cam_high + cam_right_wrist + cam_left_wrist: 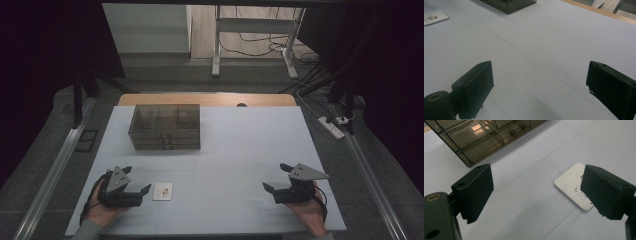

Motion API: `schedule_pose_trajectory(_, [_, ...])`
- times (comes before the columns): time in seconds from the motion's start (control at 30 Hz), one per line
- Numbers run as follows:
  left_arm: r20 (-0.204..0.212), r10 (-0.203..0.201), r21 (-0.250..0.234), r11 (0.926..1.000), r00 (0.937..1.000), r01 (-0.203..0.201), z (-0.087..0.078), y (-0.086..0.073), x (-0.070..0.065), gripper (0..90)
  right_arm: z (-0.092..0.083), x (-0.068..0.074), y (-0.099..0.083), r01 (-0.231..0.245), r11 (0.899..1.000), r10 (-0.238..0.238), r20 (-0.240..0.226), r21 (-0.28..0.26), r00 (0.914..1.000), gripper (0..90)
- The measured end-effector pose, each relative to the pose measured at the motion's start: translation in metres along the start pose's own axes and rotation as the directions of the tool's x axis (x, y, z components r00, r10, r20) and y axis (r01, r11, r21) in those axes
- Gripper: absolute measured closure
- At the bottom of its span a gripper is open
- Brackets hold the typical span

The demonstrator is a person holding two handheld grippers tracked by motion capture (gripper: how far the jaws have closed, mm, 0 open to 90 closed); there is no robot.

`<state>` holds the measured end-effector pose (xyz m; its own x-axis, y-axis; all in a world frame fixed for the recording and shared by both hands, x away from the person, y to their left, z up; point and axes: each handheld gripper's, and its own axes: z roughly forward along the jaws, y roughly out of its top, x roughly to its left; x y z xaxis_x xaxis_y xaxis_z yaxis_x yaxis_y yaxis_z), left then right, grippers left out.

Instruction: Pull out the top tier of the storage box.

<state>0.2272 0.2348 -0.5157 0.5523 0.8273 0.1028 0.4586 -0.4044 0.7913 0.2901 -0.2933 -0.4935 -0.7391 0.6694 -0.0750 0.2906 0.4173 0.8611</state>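
The left gripper rests near the front left corner of the table, jaws spread wide with nothing between them. Just beside its tip lies a small white card with a printed picture, flat on the table close to the front edge. The right gripper sits near the front right corner, jaws likewise released and empty. A smoky clear compartment box stands toward the back left.

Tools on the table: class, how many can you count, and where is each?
2. The left tool is near the front left corner, beside the small white card; the right tool is near the front right corner.
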Motion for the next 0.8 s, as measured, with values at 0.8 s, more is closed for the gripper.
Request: schedule_pose_trajectory(0.8, [-0.025,-0.003,-0.021,0.9998,0.9997,0.003,-0.0001,0.0044,0.0048,11.2,0.0046,-0.0014,-0.005,-0.01,1.0,0.01,0.013,0.027,0.9999,7.0])
